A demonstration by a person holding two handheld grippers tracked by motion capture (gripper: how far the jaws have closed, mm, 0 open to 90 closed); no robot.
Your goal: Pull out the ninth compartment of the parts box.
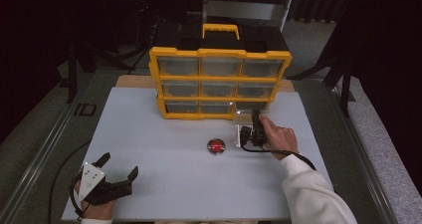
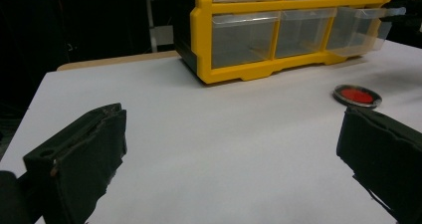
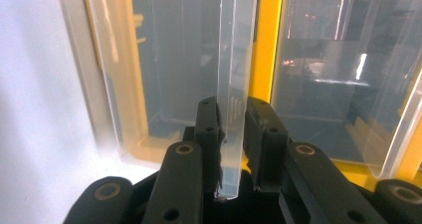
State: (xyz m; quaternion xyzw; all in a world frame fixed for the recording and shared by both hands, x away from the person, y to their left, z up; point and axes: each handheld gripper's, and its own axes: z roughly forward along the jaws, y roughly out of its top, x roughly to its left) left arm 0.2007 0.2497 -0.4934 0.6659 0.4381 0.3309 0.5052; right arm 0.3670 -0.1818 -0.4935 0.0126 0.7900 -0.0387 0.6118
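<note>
Right tool [image 3: 232, 129] pinching clear drawer [image 3: 234, 84], no legible labels

High view and left gripper view share the organizer [image 1: 220, 82].

The organizer [image 1: 219, 78] has a yellow frame and clear drawers [image 3: 234, 84]. A red disc [image 1: 216, 146] with a dark rim lies on the white surface [image 1: 164, 149]. Both grippers' fingers [image 2: 79, 159] are black.

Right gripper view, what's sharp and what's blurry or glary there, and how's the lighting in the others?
Right gripper view: drawer lip soft, glare streaks on the clear plastic. High view: white table bright, surroundings dark. Left gripper view: red disc sharp, near fingers soft.
</note>
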